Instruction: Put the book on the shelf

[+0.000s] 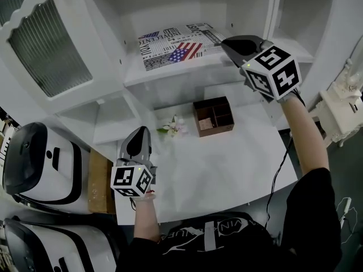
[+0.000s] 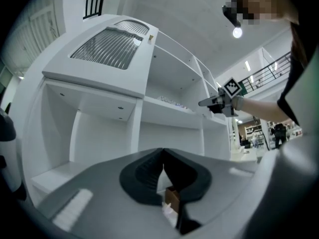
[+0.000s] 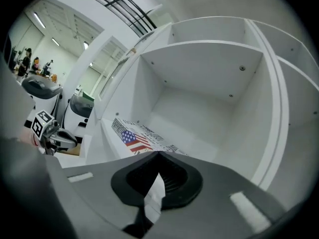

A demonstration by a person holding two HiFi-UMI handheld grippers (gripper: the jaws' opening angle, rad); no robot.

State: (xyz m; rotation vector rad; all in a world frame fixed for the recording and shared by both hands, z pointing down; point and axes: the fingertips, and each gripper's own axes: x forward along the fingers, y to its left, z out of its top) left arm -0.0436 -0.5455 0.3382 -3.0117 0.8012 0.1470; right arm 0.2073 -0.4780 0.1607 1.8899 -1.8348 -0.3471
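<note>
The book [image 1: 176, 47], lying flat on the shelf in the upper middle of the head view, bore black newspaper-style headlines in capitals around a stars-and-stripes flag. Only "YOU", near its left edge, could perhaps be read; the rest was too small and tilted. The black shirt [image 1: 204, 231] at the bottom edge carried pale lettering, upside down and creased, not legible. The lower-left cube [image 1: 132, 180] and the upper-right cube [image 1: 272, 72] showed black-and-white square code markers, no words.

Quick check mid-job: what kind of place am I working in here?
Likely a mock home study inside a big hall: a white shelf unit holding a book, and upper-level railings beyond it in the left gripper view.
</note>
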